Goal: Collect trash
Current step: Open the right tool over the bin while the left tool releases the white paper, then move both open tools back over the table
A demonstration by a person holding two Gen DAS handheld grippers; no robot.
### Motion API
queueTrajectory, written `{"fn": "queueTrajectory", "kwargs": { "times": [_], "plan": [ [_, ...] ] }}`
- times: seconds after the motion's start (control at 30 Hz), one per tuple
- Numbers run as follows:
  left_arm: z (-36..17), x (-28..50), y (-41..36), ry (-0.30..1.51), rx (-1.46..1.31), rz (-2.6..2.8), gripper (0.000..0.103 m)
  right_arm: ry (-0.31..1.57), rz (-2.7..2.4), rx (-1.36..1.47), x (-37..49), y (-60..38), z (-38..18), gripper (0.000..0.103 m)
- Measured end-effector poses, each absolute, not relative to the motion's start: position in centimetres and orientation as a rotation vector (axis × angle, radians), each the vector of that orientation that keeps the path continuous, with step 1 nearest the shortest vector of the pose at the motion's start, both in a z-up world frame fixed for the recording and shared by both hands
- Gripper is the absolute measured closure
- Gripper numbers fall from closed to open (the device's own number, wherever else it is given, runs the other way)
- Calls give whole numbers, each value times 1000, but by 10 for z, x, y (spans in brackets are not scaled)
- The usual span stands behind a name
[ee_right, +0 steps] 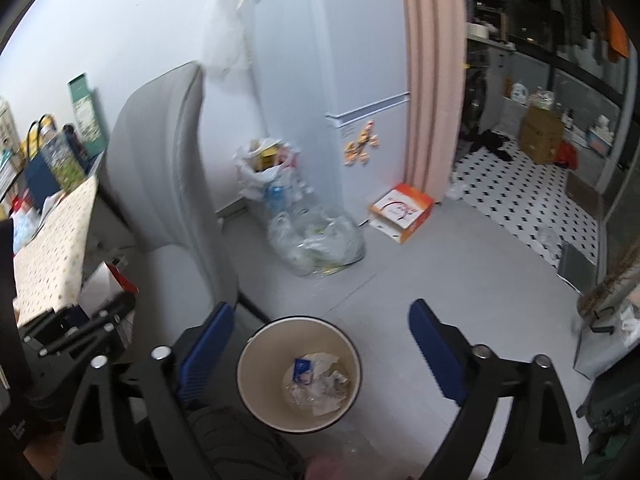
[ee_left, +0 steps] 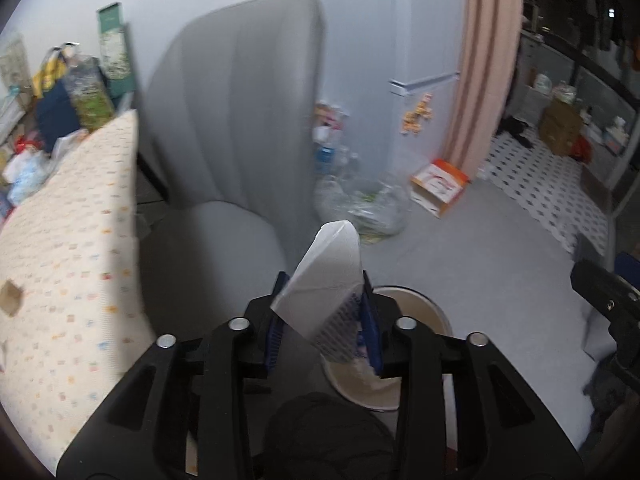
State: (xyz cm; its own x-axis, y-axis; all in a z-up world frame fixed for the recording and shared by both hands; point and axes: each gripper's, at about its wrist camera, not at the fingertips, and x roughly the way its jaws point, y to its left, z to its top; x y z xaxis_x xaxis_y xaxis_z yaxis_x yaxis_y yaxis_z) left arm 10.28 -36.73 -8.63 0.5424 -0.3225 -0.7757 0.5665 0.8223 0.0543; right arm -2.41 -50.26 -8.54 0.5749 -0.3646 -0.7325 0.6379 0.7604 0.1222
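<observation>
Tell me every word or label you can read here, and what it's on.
None can be read.
Orange box: red print, too blurred.
Green box by the wall: pattern only, no legible text.
Blue packet in the bin: too small.
Fridge magnets: no legible text.

A lived-in home: a grey upholstered chair stands by a white fridge dotted with magnets, a pink curtain screens a tiled utility area, and bagged bottles sit on the floor.
</observation>
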Motion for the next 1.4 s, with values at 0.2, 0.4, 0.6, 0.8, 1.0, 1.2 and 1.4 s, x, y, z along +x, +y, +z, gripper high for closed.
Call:
{"fn": "queueTrajectory", "kwargs": {
  "times": [0.2, 0.4, 0.6, 0.8, 1.0, 1.2, 1.4],
  "plan": [
    [-78, 97, -369, 824, 309, -567, 17, 745, -630, 407, -35, -512, -83, 11],
    [-64, 101, -347, 793, 283, -511, 6, 746, -577, 392, -30, -500, -80, 10],
    [-48, 105, -313, 767, 241, -441, 6, 741, -533, 373, -18, -477, -73, 8],
    [-31, 106, -274, 735, 187, -396, 6, 729, -491, 315, -3, -442, -57, 8],
    [-15, 107, -229, 699, 134, -341, 6, 716, -440, 261, 11, -403, -42, 8],
    [-5, 111, -178, 682, 74, -270, 6, 706, -386, 211, 24, -365, -29, 8],
    [-1, 112, -134, 671, 22, -209, 6, 688, -328, 153, 32, -326, -16, 8]
  ]
}}
